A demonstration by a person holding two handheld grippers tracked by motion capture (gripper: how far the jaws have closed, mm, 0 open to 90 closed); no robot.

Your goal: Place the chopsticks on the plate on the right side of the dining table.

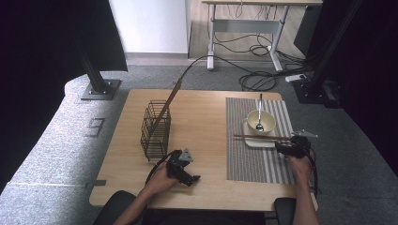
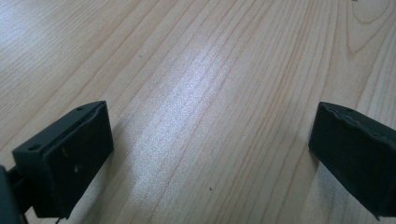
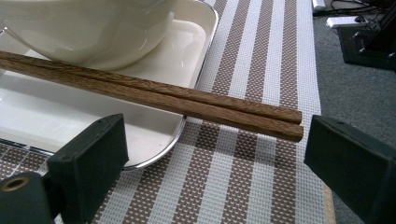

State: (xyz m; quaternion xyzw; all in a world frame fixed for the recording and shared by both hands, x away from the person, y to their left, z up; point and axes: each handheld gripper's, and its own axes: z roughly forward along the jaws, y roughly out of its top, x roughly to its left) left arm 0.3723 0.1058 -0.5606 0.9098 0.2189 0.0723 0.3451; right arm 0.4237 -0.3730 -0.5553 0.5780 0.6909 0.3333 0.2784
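Observation:
A pair of brown wooden chopsticks (image 3: 154, 95) lies across a white tray (image 3: 187, 46), their ends sticking out over the striped placemat (image 3: 261, 177). A cream bowl (image 1: 259, 121) with a metal spoon (image 1: 259, 112) in it stands on the same tray. My right gripper (image 3: 215, 154) is open just short of the chopsticks' near ends, touching nothing; from above it (image 1: 282, 146) sits at the tray's right side. My left gripper (image 2: 210, 154) is open, low over bare wood, at the table's front (image 1: 191, 177).
A black wire basket (image 1: 155, 131) stands left of centre with one long chopstick (image 1: 169, 101) leaning out of it. The wooden table (image 1: 202, 117) is bordered by grey carpet. A desk with loose cables (image 1: 256, 47) stands beyond.

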